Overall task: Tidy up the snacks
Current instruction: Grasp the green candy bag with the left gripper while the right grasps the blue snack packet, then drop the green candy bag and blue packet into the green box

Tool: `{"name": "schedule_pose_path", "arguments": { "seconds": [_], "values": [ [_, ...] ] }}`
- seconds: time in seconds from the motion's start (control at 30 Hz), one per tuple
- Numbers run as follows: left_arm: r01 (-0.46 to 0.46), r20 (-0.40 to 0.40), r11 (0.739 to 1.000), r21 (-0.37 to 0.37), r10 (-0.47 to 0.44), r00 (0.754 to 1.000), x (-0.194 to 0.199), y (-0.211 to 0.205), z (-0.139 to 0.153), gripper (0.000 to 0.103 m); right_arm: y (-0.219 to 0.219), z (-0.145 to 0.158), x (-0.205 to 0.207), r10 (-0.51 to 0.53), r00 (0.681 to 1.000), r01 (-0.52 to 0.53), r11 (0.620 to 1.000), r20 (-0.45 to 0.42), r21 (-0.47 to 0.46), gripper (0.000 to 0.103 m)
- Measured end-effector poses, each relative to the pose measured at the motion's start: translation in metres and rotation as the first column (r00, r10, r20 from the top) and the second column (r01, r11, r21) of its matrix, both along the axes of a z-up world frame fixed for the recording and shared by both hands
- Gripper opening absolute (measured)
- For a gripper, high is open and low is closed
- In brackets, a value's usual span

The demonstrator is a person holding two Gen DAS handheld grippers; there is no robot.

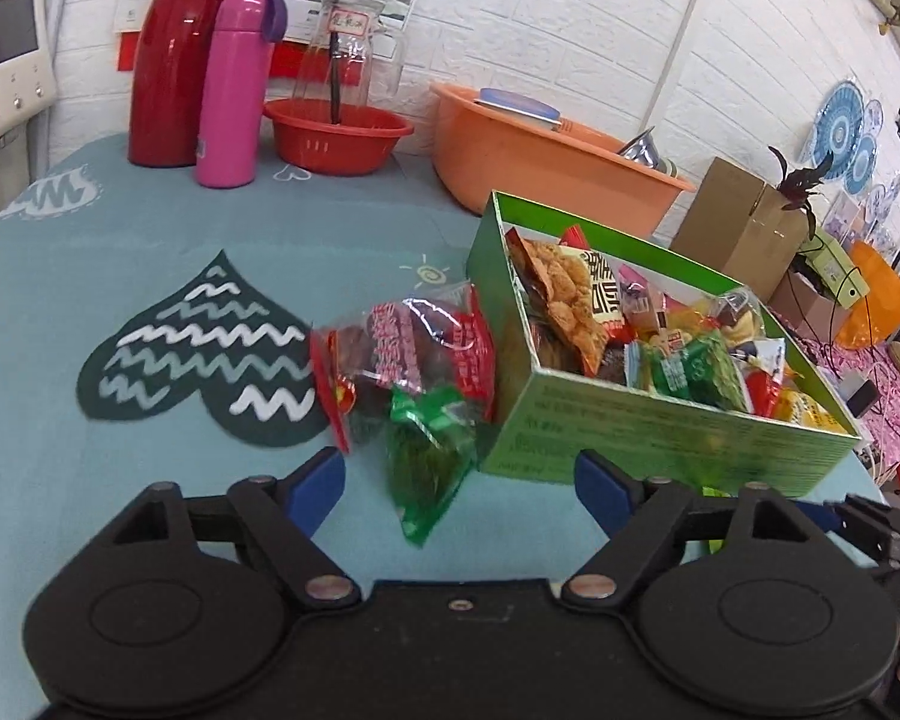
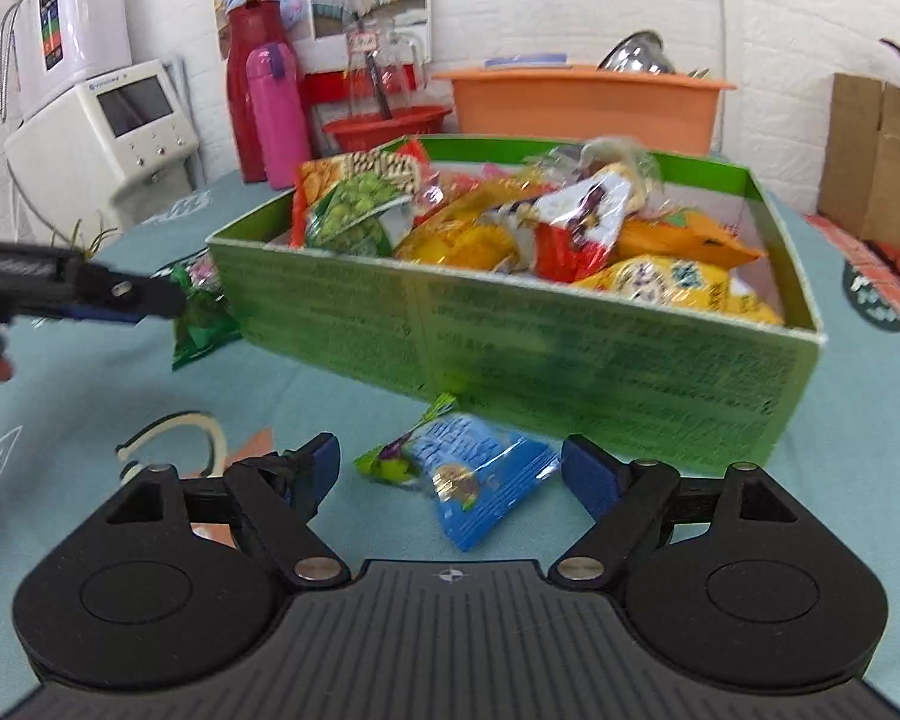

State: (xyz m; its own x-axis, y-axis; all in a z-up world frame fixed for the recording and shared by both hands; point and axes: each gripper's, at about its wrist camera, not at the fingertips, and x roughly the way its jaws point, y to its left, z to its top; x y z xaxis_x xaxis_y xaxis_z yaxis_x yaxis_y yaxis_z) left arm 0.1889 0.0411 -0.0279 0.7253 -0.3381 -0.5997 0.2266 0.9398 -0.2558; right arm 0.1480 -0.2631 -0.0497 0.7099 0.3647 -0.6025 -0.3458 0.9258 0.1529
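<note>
Teal tablecloth (image 1: pixel 150 468) under your green box (image 2: pixel 510 354) of snacks; your left gripper (image 1: pixel 459 480) gapes wide around a green packet (image 1: pixel 429 462), your right gripper (image 2: pixel 447 474) wide around a blue packet (image 2: pixel 480 480).

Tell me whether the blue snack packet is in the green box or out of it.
Out. The blue snack packet lies on the tablecloth in front of the green box, between the open right claw fingers.

Left tongs (image 1: pixel 459 480) and right tongs (image 2: pixel 450 471) both gape wide, empty.

Black left claw (image 1: pixel 456 483), blue pads (image 1: pixel 315 489), silver pivot screws
</note>
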Motion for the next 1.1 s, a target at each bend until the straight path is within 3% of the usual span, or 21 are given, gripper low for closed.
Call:
{"name": "schedule_pose_path", "arguments": {
  "seconds": [0.17, 0.3, 0.33, 0.43, 0.63, 0.67, 0.7, 0.73, 0.8, 0.93, 1.1],
  "values": [
    [0.023, -0.028, 1.000, 0.013, -0.023, 0.999, 0.020, -0.006, -0.012, 0.103, 0.009, 0.009, -0.020, 0.122, 0.993, -0.122, 0.992, 0.013, 0.029, 0.103],
    [0.025, -0.041, 1.000, 0.005, -0.025, 0.999, 0.024, -0.006, -0.018, 0.099, 0.011, 0.010, -0.012, 0.091, 0.995, -0.090, 0.996, 0.031, -0.015, 0.103],
    [0.027, -0.041, 1.000, 0.008, -0.026, 0.999, 0.024, -0.006, -0.018, 0.095, 0.011, 0.008, -0.009, 0.077, 0.997, -0.076, 0.997, 0.022, -0.020, 0.103],
    [0.031, -0.048, 0.999, 0.007, -0.031, 0.998, 0.022, -0.005, -0.017, 0.069, 0.013, 0.005, 0.001, 0.064, 0.998, -0.064, 0.998, 0.008, -0.020, 0.103],
    [0.029, -0.055, 1.000, 0.004, -0.029, 0.998, 0.024, -0.006, -0.016, 0.075, 0.022, 0.002, 0.000, 0.071, 0.997, -0.069, 0.995, 0.020, -0.075, 0.103],
    [0.030, -0.052, 1.000, 0.010, -0.029, 0.998, 0.023, -0.007, -0.016, 0.074, 0.022, 0.002, -0.001, 0.072, 0.997, -0.070, 0.994, 0.021, -0.081, 0.100],
    [0.032, -0.051, 0.999, 0.014, -0.031, 0.998, 0.023, -0.008, -0.016, 0.074, 0.022, 0.003, 0.000, 0.074, 0.997, -0.072, 0.994, 0.020, -0.081, 0.092],
    [0.031, -0.050, 0.999, 0.021, -0.030, 0.998, 0.023, -0.009, -0.016, 0.073, 0.022, 0.003, -0.001, 0.077, 0.997, -0.075, 0.994, 0.023, -0.079, 0.076],
    [0.030, -0.049, 0.998, 0.047, -0.028, 0.998, 0.021, -0.011, -0.016, 0.074, 0.023, 0.003, -0.003, 0.089, 0.996, -0.086, 0.992, 0.030, -0.092, 0.062],
    [0.040, -0.074, 0.999, 0.023, -0.038, 0.997, 0.012, -0.009, -0.013, 0.067, 0.021, 0.007, -0.011, 0.101, 0.995, -0.100, 0.993, 0.017, -0.059, 0.060],
    [0.094, -0.062, 0.995, 0.030, -0.092, 0.994, -0.013, -0.017, 0.001, 0.067, 0.016, 0.022, -0.026, 0.098, 0.994, -0.098, 0.995, 0.055, -0.015, 0.060]
  ]
}}
